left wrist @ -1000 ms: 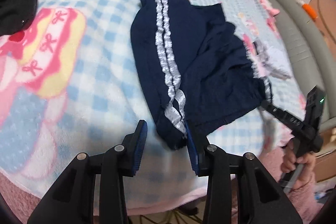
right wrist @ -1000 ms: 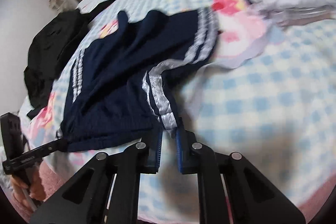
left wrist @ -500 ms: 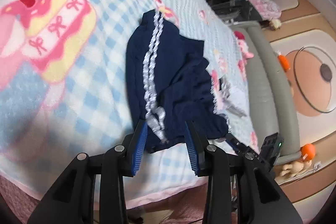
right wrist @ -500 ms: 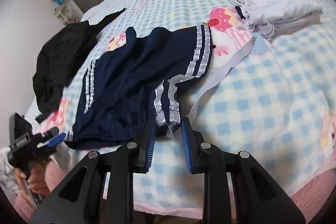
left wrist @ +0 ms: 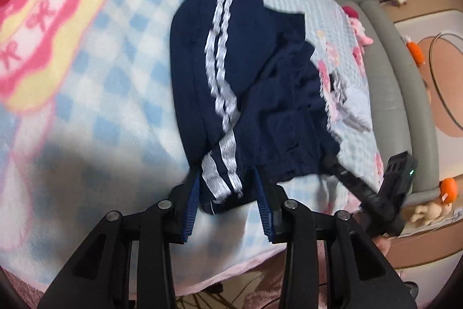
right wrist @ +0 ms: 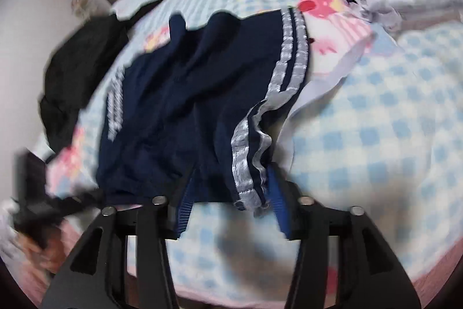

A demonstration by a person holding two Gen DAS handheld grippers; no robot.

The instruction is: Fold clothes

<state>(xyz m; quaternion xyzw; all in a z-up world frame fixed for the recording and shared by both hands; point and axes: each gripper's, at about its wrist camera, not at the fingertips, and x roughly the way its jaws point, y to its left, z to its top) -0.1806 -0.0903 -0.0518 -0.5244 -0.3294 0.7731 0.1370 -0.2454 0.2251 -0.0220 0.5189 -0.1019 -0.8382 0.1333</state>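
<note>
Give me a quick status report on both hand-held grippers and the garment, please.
Left hand-held gripper open, striped hem between its fingers. Right hand-held gripper open at other corner. Navy blue shorts with white side stripes rumpled on checked blanket, unfolded. Nothing in the way.

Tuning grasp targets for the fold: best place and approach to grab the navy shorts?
Grip the navy shorts at the two near corners, on the silver-striped side seams, coming in low from the bed's near edge. The hem there hangs toward the grippers, giving a thin edge. Left gripper and right gripper already straddle those corners, jaws open.
</note>
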